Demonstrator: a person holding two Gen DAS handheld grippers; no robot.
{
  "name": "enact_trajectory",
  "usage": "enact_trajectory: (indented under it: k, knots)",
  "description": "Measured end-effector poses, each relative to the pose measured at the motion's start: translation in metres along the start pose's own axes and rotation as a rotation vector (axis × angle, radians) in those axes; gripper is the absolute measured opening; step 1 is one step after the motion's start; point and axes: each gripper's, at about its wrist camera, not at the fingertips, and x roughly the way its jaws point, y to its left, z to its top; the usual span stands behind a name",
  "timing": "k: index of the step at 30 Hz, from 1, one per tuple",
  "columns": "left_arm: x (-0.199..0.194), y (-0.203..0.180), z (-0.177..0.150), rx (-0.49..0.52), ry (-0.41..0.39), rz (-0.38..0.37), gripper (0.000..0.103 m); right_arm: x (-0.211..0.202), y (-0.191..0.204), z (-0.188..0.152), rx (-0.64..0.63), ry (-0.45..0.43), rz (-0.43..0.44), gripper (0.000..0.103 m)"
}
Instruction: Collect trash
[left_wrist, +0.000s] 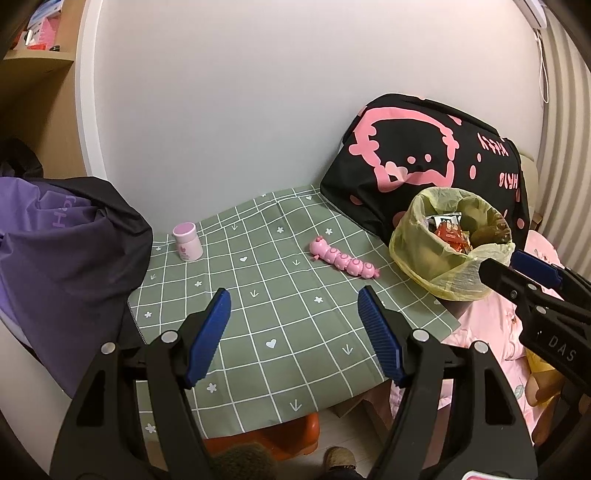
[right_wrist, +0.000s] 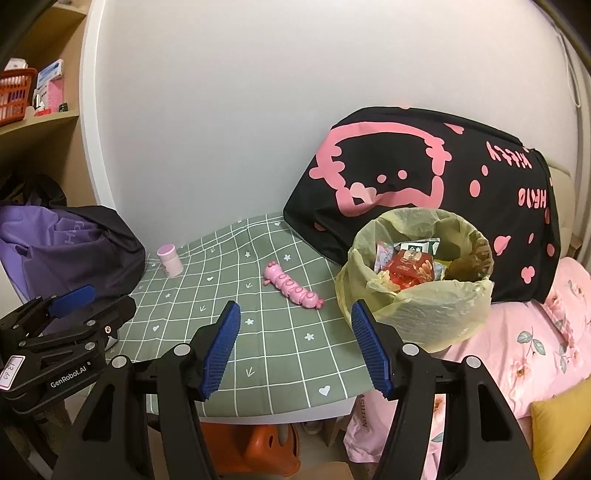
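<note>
A small bin lined with a yellow bag stands at the table's right edge, holding red and other wrappers; it also shows in the right wrist view. My left gripper is open and empty above the near part of the green checked tablecloth. My right gripper is open and empty, its right finger close to the bin's front. The right gripper shows in the left wrist view beside the bin. The left gripper shows in the right wrist view.
A pink caterpillar toy and a small pink-capped bottle lie on the cloth. A black-and-pink pillow leans behind the bin. A purple bag is at left, pink bedding at right, an orange stool below.
</note>
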Motion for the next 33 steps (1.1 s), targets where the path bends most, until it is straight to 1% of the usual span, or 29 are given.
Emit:
enact_trajectory:
  k: [33]
  knots:
    - [-0.0019, -0.0078, -0.0014, 0.005, -0.003, -0.034, 0.068, -0.0083, -0.0078, -0.0028, 0.004, -0.009, -0.031, 0.059]
